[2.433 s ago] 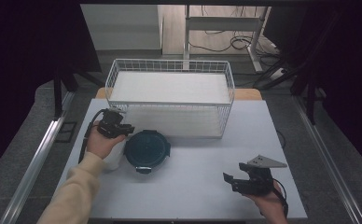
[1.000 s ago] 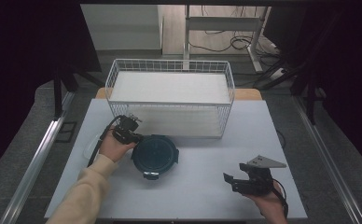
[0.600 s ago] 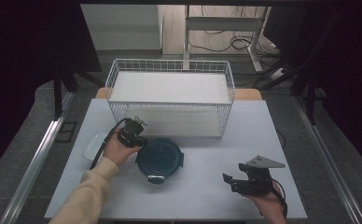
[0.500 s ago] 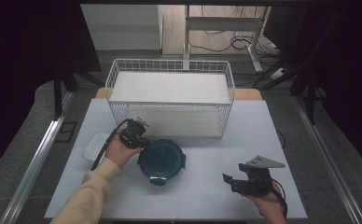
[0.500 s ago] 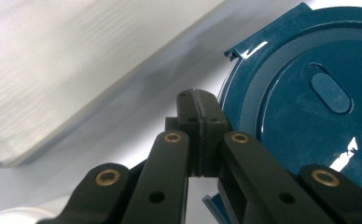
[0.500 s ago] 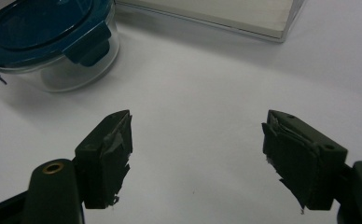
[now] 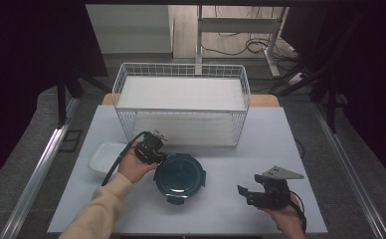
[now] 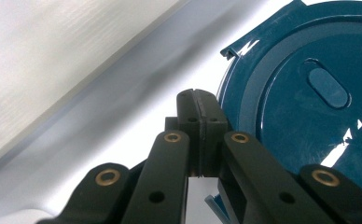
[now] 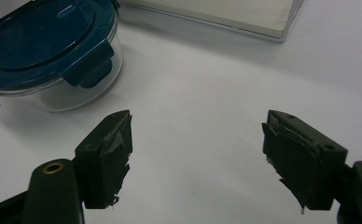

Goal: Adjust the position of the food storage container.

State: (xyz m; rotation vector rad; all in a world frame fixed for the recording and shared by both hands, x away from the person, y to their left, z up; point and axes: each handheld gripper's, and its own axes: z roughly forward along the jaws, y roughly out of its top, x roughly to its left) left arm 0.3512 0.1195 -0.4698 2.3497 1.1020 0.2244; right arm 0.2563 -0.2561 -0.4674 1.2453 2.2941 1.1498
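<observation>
We take the wire basket [image 7: 181,109] at the far side of the white table [image 7: 290,149] as our landmark. Just in front of it, toward us, stands a round clear container with a dark teal lid [image 7: 180,177]. Our left gripper [image 7: 153,152] sits between the basket and this container, at the lid's left rim, jaws pressed together with nothing between them. Left of the container lies a shallow white tray [image 7: 103,157]. Our right gripper [image 7: 245,194] rests well in front of the basket's right end, apart from the container, jaws spread over bare table.
</observation>
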